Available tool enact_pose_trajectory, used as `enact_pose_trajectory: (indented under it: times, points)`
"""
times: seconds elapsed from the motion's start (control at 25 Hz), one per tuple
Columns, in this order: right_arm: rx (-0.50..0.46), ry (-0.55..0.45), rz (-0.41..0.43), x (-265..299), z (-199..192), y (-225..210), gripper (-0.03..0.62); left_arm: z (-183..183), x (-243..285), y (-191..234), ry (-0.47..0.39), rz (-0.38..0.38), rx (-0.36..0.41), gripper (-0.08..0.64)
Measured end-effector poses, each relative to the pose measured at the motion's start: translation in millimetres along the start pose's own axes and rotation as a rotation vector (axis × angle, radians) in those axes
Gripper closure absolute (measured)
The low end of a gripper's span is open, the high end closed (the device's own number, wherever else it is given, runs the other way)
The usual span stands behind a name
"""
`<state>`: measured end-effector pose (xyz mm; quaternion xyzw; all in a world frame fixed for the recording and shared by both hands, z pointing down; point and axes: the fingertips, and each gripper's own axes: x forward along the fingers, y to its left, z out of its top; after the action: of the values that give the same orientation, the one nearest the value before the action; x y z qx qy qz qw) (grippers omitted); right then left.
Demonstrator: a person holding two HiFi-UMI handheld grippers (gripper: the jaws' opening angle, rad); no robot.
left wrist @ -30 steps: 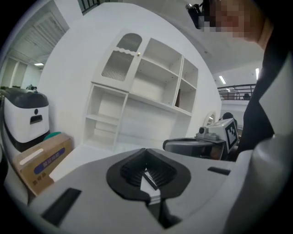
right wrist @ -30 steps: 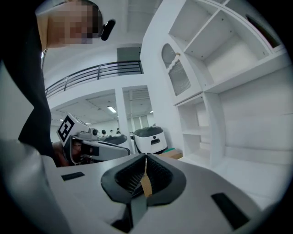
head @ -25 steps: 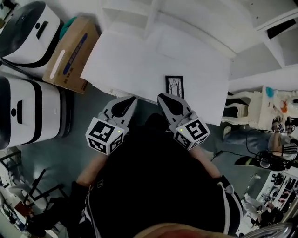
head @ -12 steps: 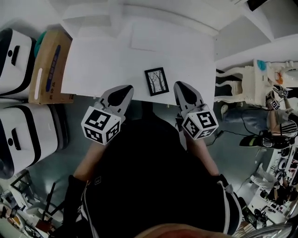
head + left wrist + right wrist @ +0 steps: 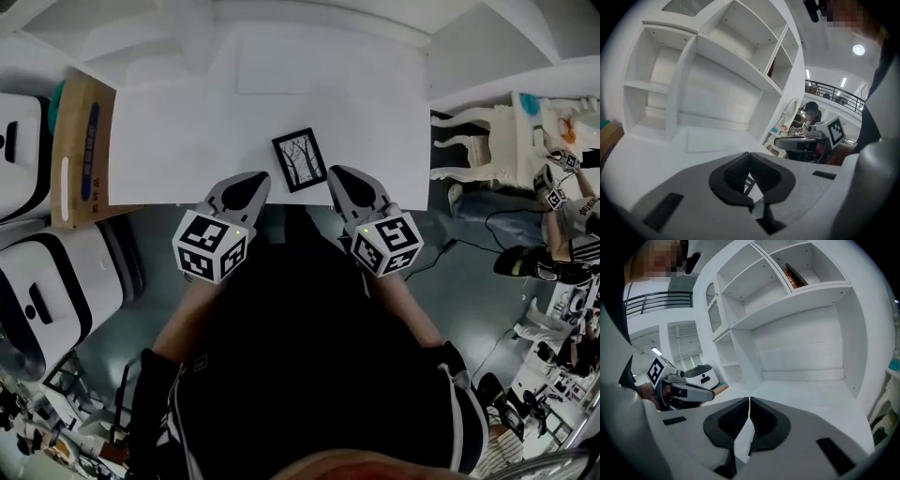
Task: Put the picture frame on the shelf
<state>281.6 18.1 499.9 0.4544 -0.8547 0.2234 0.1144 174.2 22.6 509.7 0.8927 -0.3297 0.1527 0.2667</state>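
Head view: I count one picture frame (image 5: 300, 160) and two tools. The frame lies flat on the white tabletop (image 5: 178, 131) near its front edge, between the left tool (image 5: 251, 180) and the right tool (image 5: 337, 173). Its long axis runs away from me toward the shelf, leaning slightly left.

Left gripper view: my left tool (image 5: 750, 154) has its jaws pressed together with nothing in them. One white shelf unit (image 5: 717, 56) stands ahead.

Right gripper view: my right tool (image 5: 749, 400) is likewise fully closed and empty. The shelf unit (image 5: 797, 338) fills the background.
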Motion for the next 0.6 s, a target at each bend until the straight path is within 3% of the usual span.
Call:
enact_pose_trajectory:
  times: [0.6]
  points:
    - [0.017,0.248,0.051,60.6,-68.7,-38.3,0.571,-56.9,60.6,39.3,0.162,0.014,-0.147,0.552]
